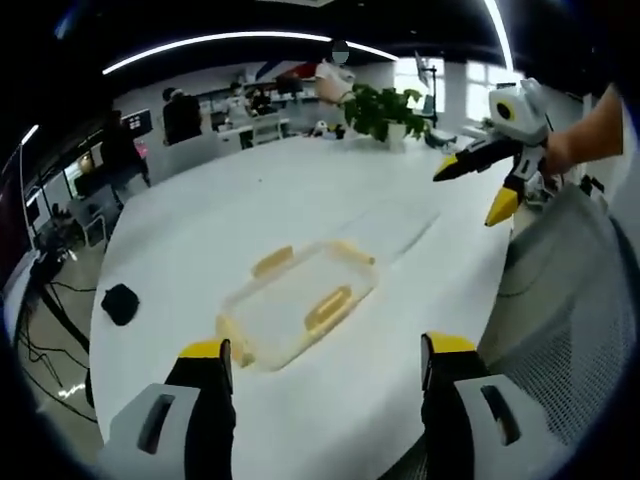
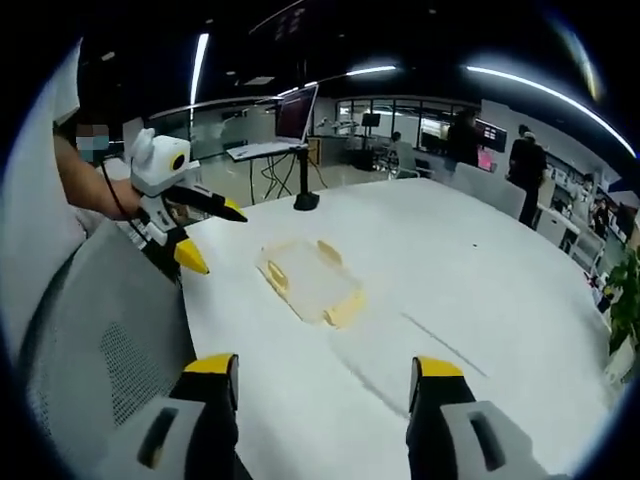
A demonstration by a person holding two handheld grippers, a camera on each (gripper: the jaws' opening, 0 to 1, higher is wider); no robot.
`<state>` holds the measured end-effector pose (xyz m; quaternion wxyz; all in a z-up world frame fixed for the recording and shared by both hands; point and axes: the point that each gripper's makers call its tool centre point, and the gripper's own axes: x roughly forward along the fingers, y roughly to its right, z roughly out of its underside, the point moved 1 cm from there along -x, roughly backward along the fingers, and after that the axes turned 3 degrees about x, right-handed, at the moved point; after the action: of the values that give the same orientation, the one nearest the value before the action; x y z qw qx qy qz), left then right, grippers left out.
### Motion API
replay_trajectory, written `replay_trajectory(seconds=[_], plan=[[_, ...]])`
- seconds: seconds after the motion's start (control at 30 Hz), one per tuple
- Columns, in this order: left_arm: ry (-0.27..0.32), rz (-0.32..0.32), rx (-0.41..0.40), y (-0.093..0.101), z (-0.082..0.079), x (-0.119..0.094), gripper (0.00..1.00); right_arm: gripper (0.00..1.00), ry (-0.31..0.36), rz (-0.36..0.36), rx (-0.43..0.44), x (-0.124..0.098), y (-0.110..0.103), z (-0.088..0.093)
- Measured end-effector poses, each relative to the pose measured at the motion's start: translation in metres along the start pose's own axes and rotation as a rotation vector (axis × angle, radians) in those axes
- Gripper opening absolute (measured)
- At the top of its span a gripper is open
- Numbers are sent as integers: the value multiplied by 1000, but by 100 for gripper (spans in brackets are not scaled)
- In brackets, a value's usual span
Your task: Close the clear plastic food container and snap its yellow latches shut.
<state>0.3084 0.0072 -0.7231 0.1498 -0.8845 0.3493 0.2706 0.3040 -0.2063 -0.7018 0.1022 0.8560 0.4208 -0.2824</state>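
Where the large round white table [image 1: 300,200] spreads across both views, it serves as the reference surface. A grey mesh chair back [image 1: 580,300] stands at the table's near edge. On the table, toward that near edge, rests the clear rectangular plastic food container [image 1: 298,303], flat on the surface, with yellow latches [image 1: 328,308] along its sides. A clear flat lid [image 1: 400,228] lies on the table just beyond the container, apart from it. A small black object [image 1: 120,303] sits near the table's far-left rim. The left gripper [image 1: 325,355] hovers over the table, jaws spread wide, holding nothing. The right gripper [image 2: 325,375] hovers likewise, jaws spread wide and empty, clear of the container.
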Motion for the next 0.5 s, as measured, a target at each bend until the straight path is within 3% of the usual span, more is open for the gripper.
replay_trajectory(seconds=[0.2, 0.5], plan=[[4, 5, -17, -12, -4, 2, 74, 64, 17, -6, 22, 11, 8, -16], [-2, 66, 12, -13, -13, 11, 74, 63, -16, -54, -49, 30, 8, -25]])
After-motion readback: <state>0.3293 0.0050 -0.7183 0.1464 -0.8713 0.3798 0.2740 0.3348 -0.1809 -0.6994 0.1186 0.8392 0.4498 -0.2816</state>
